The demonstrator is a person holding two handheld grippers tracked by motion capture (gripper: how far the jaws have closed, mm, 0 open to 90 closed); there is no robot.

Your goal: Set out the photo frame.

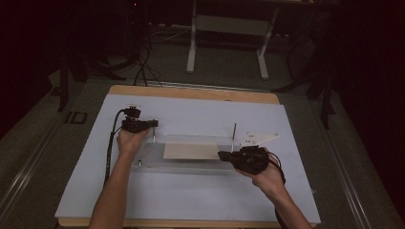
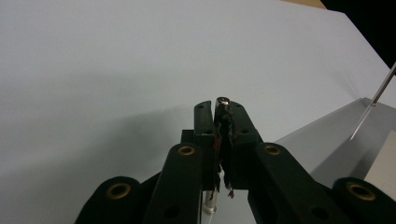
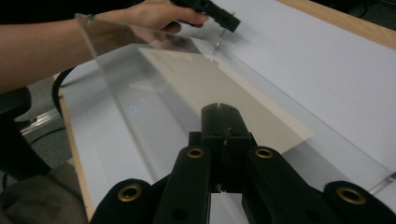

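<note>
White sheeting (image 1: 200, 114) covers most of your wooden table (image 1: 191, 91), and at its centre lies a clear acrylic plate (image 1: 191, 164) with a beige card (image 1: 191, 150) on it. Two thin metal posts rise from the plate's far edge: the left post (image 1: 154, 135) at ten o'clock of the card, the right post (image 1: 234, 136) at two o'clock. Your left gripper (image 1: 154, 123) is clenched on the top of the left post, whose metal tip shows between the pads in the left gripper view (image 2: 222, 101). Your right gripper (image 1: 222, 155) sits at three o'clock of the card, just at the foot of the right post, jaws pressed together with nothing between them (image 3: 223, 122). Beyond the table at twelve o'clock stands a white desk frame (image 1: 229, 28) on the dark floor.
</note>
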